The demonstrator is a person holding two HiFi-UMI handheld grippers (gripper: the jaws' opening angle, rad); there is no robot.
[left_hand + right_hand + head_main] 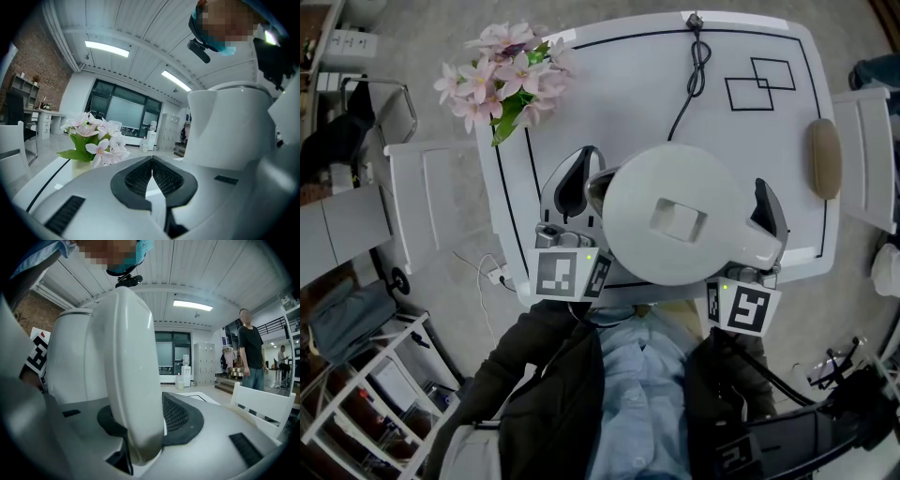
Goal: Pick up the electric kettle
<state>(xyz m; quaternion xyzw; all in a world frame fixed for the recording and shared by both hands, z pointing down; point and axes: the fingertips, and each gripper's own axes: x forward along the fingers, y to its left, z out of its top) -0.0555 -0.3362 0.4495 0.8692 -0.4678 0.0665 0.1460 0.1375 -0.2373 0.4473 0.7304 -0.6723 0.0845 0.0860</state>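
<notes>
Your right gripper (140, 427) clamps the electric kettle (675, 220) by its handle (129, 371), seemingly firmly. Your left gripper (152, 176) is pinched together, empty, beside it. Next, lift straight up.

Left gripper (152, 161): jaws closed, ribbed black pads meeting at the tips, nothing between.
Electric kettle (229, 126): white, upright, looming close on the right.
Flowers (96, 136): pink and white, beyond the jaws at left, standing on the white table (44, 176).
Chair (11, 150): white, at the left edge.
Ceiling lights (107, 48): two strips, lit.
Brick wall (33, 61): far left.
</notes>
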